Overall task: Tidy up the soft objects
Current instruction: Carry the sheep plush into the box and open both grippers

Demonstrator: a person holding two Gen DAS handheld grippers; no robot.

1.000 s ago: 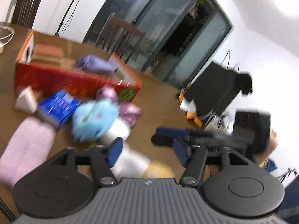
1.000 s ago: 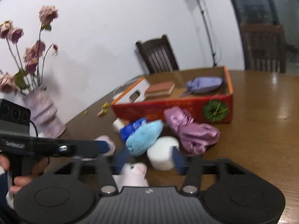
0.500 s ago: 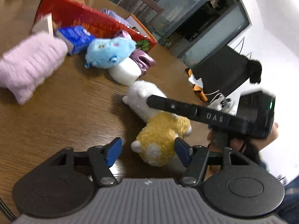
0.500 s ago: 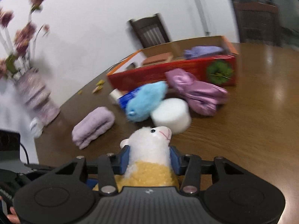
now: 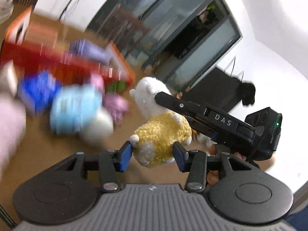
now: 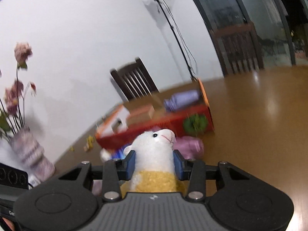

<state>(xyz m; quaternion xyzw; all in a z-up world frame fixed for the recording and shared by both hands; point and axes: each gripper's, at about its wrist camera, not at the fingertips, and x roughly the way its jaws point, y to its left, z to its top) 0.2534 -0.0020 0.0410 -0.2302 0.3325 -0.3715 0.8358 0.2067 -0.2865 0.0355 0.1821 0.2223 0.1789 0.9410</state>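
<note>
A white and yellow plush alpaca (image 6: 154, 154) is held off the table. My right gripper (image 6: 154, 163) is shut on its neck. In the left wrist view the alpaca (image 5: 161, 134) hangs in the air with its yellow rear between the pads of my left gripper (image 5: 153, 156), which is shut on it. The right gripper's finger (image 5: 192, 109) presses the white neck. A red box (image 6: 173, 123) behind holds a lilac pouch (image 6: 182, 100). A blue plush (image 5: 73, 109), a white roll (image 5: 96, 127) and a pink satin bag (image 6: 189, 146) lie before the box.
A brown wooden table (image 6: 259, 125) carries everything. A vase of dried pink flowers (image 6: 28, 150) stands at its left edge. Dark wooden chairs (image 6: 134, 82) stand behind the table. A pale pink plush roll (image 5: 9, 127) and a blue packet (image 5: 36, 92) lie at the left.
The alpaca has been lifted off the table. My right gripper closed on its neck and my left gripper closed on its rear. Both cameras tilted up.
</note>
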